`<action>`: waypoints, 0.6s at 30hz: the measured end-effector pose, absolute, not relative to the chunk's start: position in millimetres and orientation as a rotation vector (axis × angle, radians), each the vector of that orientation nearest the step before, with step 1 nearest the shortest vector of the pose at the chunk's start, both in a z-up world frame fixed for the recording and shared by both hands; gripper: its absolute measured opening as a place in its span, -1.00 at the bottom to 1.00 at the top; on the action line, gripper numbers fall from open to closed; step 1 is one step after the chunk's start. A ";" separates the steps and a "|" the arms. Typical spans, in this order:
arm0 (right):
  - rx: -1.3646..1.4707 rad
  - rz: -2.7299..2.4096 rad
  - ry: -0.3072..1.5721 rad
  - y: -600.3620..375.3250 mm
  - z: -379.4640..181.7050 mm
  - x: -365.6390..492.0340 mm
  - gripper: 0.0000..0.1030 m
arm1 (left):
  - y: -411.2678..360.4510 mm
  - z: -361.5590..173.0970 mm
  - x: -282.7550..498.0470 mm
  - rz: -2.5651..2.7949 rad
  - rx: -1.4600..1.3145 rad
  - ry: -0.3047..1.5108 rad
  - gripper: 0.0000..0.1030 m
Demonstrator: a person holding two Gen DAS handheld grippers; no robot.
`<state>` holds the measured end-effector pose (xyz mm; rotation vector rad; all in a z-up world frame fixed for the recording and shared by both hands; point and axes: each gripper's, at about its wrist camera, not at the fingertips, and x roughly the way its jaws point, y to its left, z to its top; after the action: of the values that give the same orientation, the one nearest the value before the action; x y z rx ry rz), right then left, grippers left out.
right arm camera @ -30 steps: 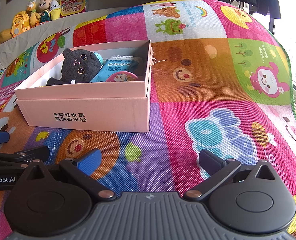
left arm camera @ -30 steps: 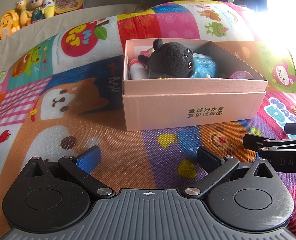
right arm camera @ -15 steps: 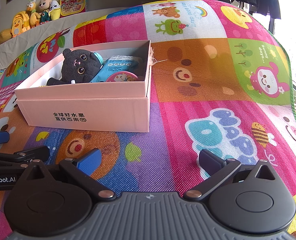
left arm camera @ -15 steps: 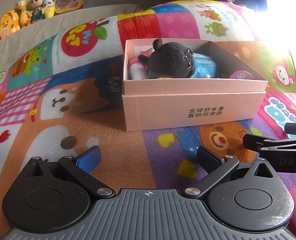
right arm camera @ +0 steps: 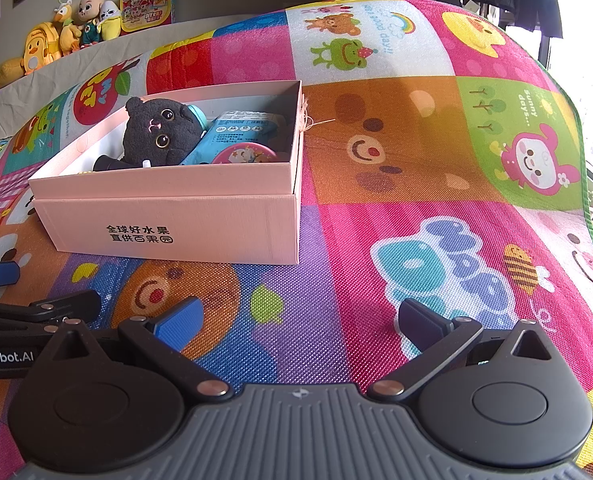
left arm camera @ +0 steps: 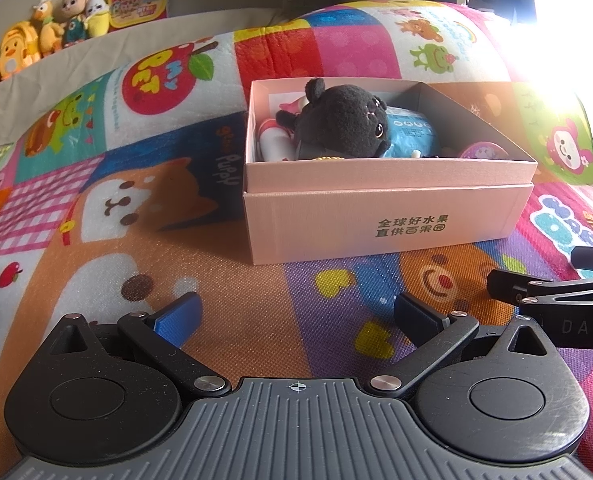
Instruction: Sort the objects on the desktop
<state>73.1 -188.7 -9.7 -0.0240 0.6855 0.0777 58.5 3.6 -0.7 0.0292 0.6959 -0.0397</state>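
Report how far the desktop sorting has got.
Done, apparently: the black plush cat, a blue packet, a round pink tin and a white tube all lie inside the pink box. In hand: nothing; the left gripper and right gripper are both open over the play mat. Left: no loose item shows on the mat.

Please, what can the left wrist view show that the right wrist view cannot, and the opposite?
Only the left wrist view shows the white and pink tube at the box's left end. Only the right wrist view shows the loose threads on the box's far right corner. Both show the pink box, the black plush cat, the blue packet and both grippers open and empty, left and right.
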 end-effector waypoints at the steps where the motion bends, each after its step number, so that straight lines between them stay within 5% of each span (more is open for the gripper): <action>1: -0.025 0.077 0.686 -188.6 -9.7 73.1 1.00 | 4.2 -0.2 59.2 -0.043 0.028 0.701 1.00; 18: -0.025 0.077 0.685 -188.6 -9.8 73.2 1.00 | 2.9 1.5 61.4 -0.036 0.007 0.726 1.00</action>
<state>73.2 -188.6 -9.8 -0.0251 0.6853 0.0774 61.4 2.9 1.5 0.0067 0.7258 -0.0357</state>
